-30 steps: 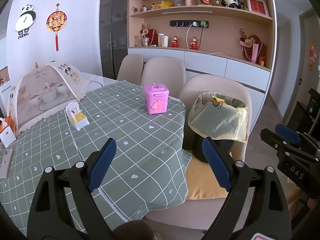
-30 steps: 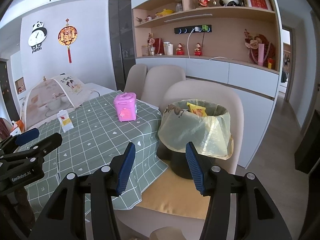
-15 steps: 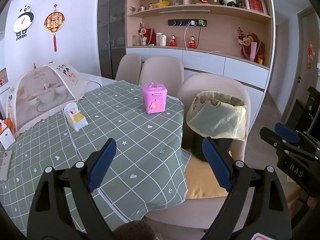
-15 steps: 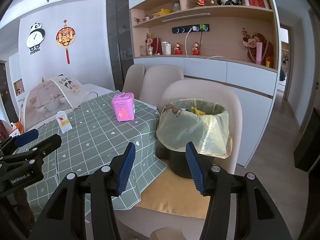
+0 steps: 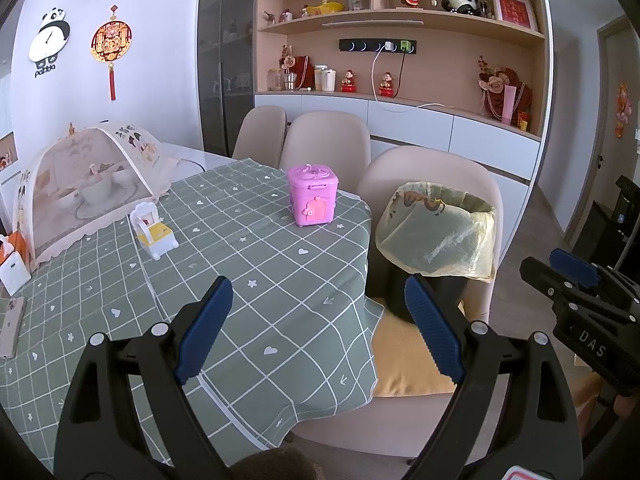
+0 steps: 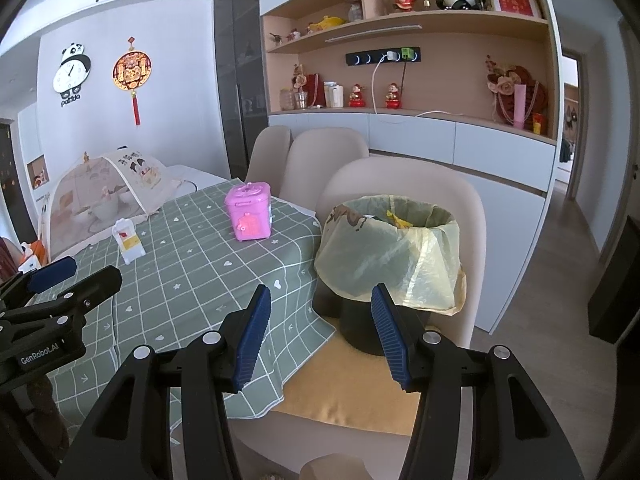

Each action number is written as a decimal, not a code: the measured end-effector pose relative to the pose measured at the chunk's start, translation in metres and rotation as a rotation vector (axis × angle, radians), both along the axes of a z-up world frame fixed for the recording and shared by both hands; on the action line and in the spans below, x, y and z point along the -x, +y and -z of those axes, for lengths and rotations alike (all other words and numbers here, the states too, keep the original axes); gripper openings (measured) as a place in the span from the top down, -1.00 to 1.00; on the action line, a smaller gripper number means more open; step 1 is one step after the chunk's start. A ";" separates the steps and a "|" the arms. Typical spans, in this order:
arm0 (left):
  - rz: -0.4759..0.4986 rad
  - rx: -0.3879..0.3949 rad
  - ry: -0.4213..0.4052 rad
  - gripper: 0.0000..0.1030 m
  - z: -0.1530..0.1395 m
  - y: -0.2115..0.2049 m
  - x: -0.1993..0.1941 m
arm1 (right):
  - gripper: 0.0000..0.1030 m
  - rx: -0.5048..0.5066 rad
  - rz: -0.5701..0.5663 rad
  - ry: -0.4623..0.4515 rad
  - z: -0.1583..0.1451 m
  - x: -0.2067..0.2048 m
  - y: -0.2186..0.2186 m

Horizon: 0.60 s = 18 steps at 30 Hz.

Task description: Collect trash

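A black bin lined with a yellow bag (image 5: 438, 236) (image 6: 390, 256) stands on the nearest beige chair, beside the table corner. Yellow trash (image 6: 400, 222) shows inside it in the right wrist view. My left gripper (image 5: 318, 320) is open and empty, held back over the near table corner. My right gripper (image 6: 320, 330) is open and empty, held in front of the bin and apart from it. Each gripper shows at the edge of the other's view.
The table has a green checked cloth (image 5: 256, 268). On it stand a pink toy box (image 5: 313, 196), a small white and yellow toy (image 5: 154, 232) and a mesh food cover (image 5: 92, 184). A phone (image 5: 10, 330) lies at the left edge. Two more chairs and a cabinet stand behind.
Both views have pulled back and lowered slightly from the bin and table. Both grippers stay open and empty.
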State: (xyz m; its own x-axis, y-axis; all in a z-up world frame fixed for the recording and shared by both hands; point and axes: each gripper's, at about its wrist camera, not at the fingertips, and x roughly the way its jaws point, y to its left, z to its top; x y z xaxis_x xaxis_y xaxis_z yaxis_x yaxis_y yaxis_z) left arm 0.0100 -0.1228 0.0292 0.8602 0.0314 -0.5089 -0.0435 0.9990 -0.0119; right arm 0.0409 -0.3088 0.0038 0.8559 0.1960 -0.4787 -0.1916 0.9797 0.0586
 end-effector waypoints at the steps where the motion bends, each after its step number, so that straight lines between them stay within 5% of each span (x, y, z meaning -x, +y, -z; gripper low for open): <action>1: -0.002 0.000 0.001 -0.62 0.000 0.001 0.000 | 0.04 0.000 -0.001 0.000 0.000 0.000 0.001; 11: -0.031 0.009 0.013 -0.62 0.010 0.012 -0.002 | 0.04 0.010 0.000 0.030 0.010 -0.002 0.012; 15: -0.065 0.065 0.086 -0.63 0.025 0.033 -0.013 | 0.04 0.030 -0.025 0.060 0.017 -0.017 0.028; 18: -0.185 0.101 0.154 -0.63 0.039 0.078 -0.025 | 0.04 0.067 -0.133 0.098 0.025 -0.045 0.066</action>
